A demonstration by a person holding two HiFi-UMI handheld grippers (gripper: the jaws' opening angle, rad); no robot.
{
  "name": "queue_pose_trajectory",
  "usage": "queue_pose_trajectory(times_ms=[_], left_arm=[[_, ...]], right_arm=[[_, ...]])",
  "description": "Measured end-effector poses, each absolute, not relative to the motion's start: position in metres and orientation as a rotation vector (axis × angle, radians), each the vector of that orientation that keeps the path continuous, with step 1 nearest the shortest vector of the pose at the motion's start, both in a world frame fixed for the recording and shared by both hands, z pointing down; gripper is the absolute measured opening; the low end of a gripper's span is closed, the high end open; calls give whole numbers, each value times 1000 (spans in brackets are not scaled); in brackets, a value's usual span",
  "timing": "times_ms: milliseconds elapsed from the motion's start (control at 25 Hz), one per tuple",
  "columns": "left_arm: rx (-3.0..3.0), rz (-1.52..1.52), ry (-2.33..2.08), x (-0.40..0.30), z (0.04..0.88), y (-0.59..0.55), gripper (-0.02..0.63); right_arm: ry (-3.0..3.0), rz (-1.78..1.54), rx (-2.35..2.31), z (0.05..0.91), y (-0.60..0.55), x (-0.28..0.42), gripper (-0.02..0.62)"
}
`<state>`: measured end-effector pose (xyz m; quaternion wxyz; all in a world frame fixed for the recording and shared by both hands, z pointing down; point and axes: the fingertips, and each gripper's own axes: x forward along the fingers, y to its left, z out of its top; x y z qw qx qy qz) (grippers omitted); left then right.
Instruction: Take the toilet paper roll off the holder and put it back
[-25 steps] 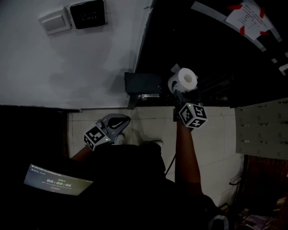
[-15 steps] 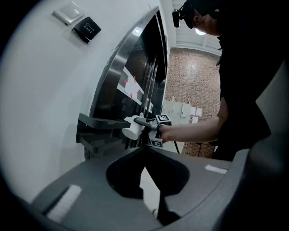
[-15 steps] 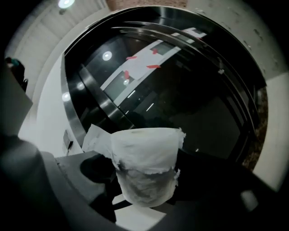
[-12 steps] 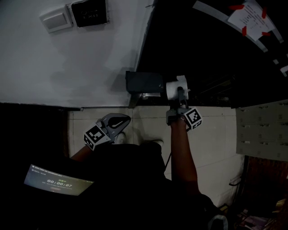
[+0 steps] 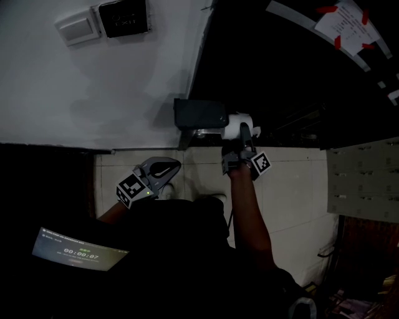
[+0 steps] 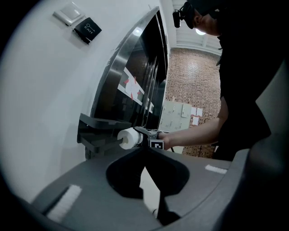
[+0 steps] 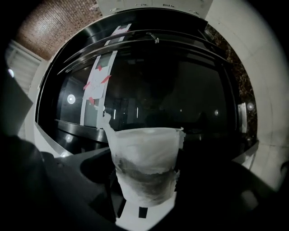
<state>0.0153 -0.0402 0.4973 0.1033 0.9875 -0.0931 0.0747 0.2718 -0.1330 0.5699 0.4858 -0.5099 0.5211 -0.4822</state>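
Observation:
The white toilet paper roll (image 5: 235, 124) lies sideways against the right side of the dark wall holder (image 5: 199, 114). My right gripper (image 5: 243, 132) is shut on it from below. In the right gripper view the roll (image 7: 145, 164) fills the space between the jaws. The left gripper view shows the roll (image 6: 128, 138) with one end at the holder's (image 6: 97, 131) thin arm and the right gripper (image 6: 146, 131) behind it. How far the arm reaches into the roll I cannot tell. My left gripper (image 5: 167, 167) hangs low at the left, shut and empty.
A white wall with a switch plate (image 5: 76, 29) and a dark panel (image 5: 123, 19) is at the upper left. A dark curved glass door with a taped paper (image 5: 341, 22) fills the right. Grey lockers (image 5: 361, 177) stand at the far right. A lit timer screen (image 5: 78, 251) sits low left.
My right gripper has carried the roll left and slightly down to the holder. The roll has turned from end-on to sideways. The left gripper has not moved.

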Motion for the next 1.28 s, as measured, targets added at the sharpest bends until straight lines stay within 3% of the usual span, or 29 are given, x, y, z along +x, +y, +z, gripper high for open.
queue_pose_trajectory(times_ms=[1280], left_arm=[[2908,208,-288,5,503,-48,3]], right_arm=[[1317,-1314,-1084,580,-153,126,405]])
